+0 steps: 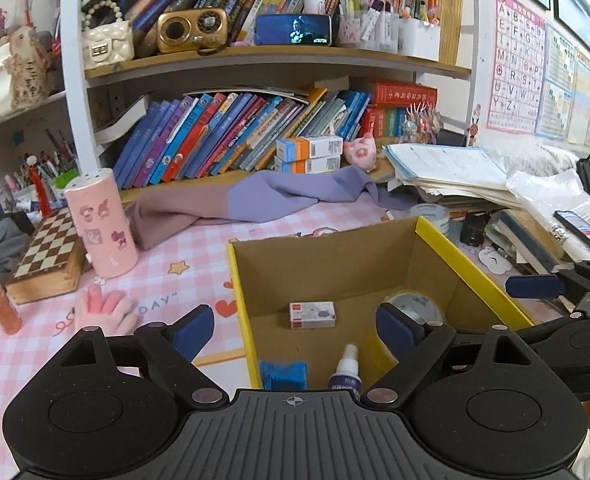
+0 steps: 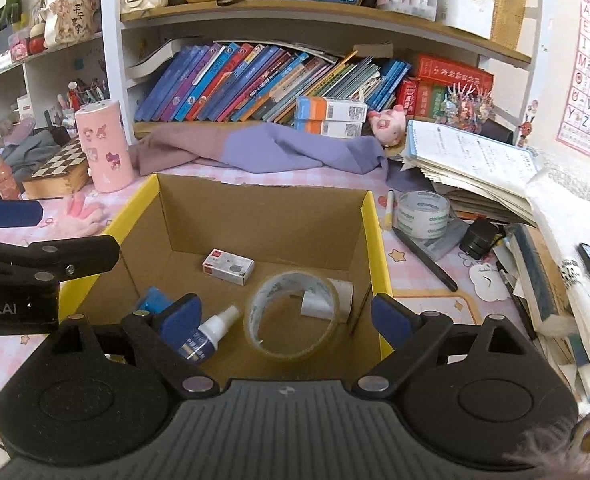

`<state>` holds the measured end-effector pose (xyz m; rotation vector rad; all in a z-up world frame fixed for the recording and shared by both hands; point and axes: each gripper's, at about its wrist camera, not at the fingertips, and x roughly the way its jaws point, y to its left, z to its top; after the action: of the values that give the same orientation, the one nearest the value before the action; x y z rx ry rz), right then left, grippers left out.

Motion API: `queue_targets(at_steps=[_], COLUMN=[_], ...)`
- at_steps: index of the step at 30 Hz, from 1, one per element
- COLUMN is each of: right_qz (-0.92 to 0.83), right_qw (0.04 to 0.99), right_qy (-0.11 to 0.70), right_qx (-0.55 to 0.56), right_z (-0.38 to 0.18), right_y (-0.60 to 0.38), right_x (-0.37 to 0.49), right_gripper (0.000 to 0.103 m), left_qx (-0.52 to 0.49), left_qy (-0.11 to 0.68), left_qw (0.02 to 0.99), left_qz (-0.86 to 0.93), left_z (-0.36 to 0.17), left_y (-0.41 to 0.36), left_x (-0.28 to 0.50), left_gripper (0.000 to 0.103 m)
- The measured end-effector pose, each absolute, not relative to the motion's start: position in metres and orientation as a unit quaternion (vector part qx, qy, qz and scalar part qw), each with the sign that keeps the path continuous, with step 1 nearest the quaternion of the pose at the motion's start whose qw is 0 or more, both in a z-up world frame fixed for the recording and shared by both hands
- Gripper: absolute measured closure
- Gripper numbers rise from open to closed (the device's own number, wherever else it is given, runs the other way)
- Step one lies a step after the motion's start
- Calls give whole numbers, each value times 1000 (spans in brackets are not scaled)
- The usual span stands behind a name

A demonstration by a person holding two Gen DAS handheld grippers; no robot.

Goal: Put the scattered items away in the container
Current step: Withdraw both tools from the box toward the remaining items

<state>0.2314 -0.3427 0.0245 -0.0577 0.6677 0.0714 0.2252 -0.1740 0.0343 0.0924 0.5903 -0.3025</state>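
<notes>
Cardboard box (image 2: 263, 216) holds a tape roll (image 2: 291, 316), spray bottle (image 2: 211, 334) and small carton (image 2: 228, 266). Both tongs, left (image 1: 295, 334) and right (image 2: 283, 314), hang spread and empty above it. Risk: reaching for the second tape roll (image 2: 423, 214) right of the box could snag its wall.

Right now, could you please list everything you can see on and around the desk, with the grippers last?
Cardboard box: one, brown with yellow rim, centre of desk.
Tape roll: one, clear, in box.
Spray bottle: one, white and purple, lying in box.
Small carton: one, white and red, in box.
Blue item: one, box's near-left corner.
White tape roll: one, desk right of box.
Pink canister: one, upright, left of box.
Chessboard: one, brown, far left.
Cloth: one, mauve and lilac, behind box.
Left gripper: open, empty.
Right gripper: open, empty.
</notes>
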Motion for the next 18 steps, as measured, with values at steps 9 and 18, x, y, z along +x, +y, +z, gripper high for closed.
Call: queue_targets(at_steps=[9, 18], right_qz=[-9, -38], right_qw=[951, 952], right_qy=[307, 303], right_qx=[-19, -14], right_z=[30, 32], right_y=[-334, -311], right_x=[189, 141], right_gripper=[11, 11], left_qx=[48, 48], left_qy=[297, 300], left_qw=[939, 933], left_qz=[-167, -192], left_z=[27, 26], left_y=[-156, -137], left_x=[192, 154], left_gripper=[12, 12])
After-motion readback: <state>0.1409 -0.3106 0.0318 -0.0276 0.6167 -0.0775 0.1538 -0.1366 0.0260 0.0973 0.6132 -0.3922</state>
